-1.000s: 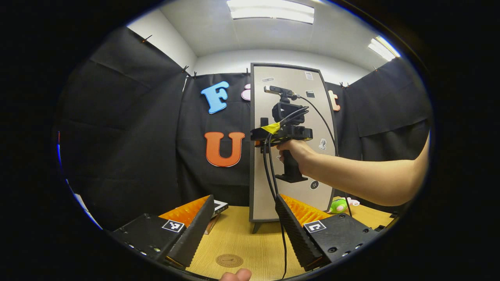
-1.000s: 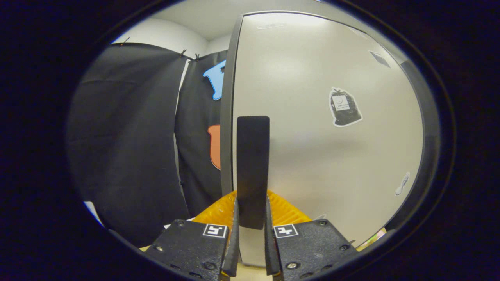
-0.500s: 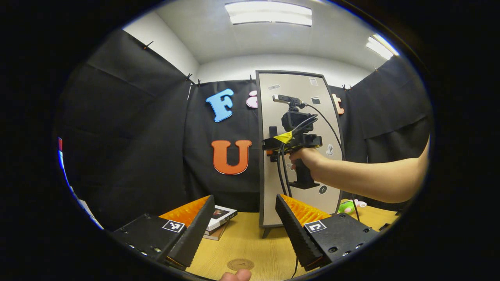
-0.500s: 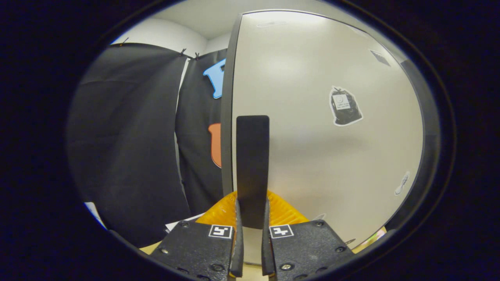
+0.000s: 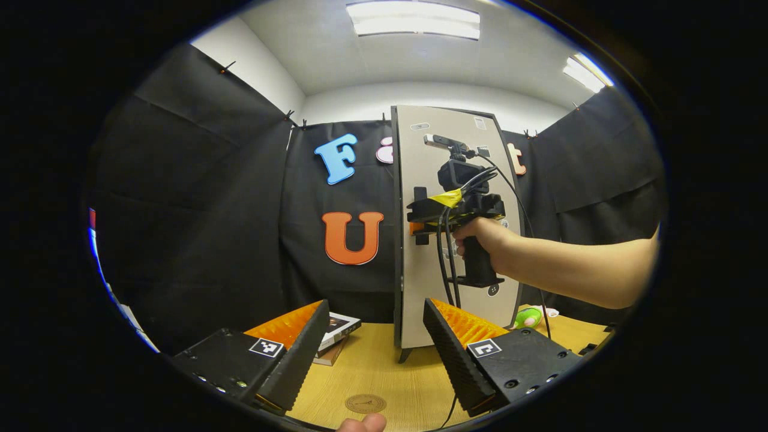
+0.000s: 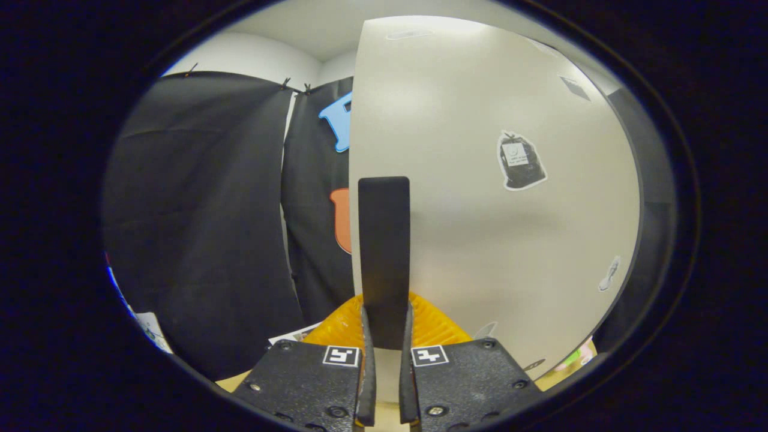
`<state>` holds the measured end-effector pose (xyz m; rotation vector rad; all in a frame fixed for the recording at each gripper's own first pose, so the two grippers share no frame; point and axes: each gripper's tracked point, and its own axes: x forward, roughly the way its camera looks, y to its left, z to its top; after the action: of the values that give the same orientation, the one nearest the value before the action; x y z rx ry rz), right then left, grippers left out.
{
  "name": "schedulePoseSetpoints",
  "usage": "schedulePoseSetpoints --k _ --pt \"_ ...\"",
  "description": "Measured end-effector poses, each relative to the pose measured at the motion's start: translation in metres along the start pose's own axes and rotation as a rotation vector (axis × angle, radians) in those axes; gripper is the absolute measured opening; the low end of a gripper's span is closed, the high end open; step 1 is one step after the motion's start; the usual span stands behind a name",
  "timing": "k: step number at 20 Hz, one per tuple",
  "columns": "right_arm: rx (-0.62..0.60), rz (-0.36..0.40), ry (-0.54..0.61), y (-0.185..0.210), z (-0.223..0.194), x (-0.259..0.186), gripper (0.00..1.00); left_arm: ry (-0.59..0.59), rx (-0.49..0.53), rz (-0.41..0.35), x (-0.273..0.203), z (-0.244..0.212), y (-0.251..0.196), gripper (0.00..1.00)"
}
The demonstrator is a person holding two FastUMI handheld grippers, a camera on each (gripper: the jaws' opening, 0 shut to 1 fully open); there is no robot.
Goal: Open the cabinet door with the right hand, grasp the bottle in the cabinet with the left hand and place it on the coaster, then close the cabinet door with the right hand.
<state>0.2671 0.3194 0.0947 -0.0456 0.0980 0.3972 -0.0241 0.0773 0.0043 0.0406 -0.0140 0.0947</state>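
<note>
My left gripper (image 5: 366, 354) hangs low over the wooden table (image 5: 384, 372) with its fingers spread wide apart and nothing between them. Just in front of it, nearer me than the cabinet, the round coaster (image 5: 365, 402) lies flat on the table, bare. Farther on, to the left of the cabinet's foot, a small stack of books (image 5: 336, 336) rests on the table. Then comes the cabinet itself, tall and upright, its pale door (image 5: 447, 240) swung a little way out from the dark frame. My right gripper (image 6: 384, 384) is clamped on the door's handle (image 6: 384, 258), a dark upright bar near the door's left edge, with both fingers pressed against its sides. In the left gripper view my right hand (image 5: 480, 234) holds that gripper up against the door. I cannot see the bottle; the door hides the inside of the cabinet. To the right of the cabinet's foot a small green toy (image 5: 525, 318) lies on the table.
</note>
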Motion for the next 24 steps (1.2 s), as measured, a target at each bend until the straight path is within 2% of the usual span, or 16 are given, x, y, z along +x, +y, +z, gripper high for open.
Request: schedulePoseSetpoints --k 3,6,15,24 --pt "-0.017 -0.014 -0.021 -0.002 -0.003 -0.024 0.19 -0.002 0.001 -0.007 -0.007 0.004 -0.01 0.95" --pt "-0.002 0.026 -0.013 -0.002 -0.006 -0.042 0.18 -0.009 0.005 -0.004 -0.008 0.005 -0.009 0.95" --pt "-0.014 0.066 -0.048 -0.014 -0.007 -0.093 0.17 0.003 -0.003 -0.023 -0.011 0.004 -0.023 0.95" --pt "-0.008 0.08 -0.057 -0.047 -0.007 -0.153 0.18 0.004 -0.011 -0.099 -0.011 0.005 -0.063 0.95"
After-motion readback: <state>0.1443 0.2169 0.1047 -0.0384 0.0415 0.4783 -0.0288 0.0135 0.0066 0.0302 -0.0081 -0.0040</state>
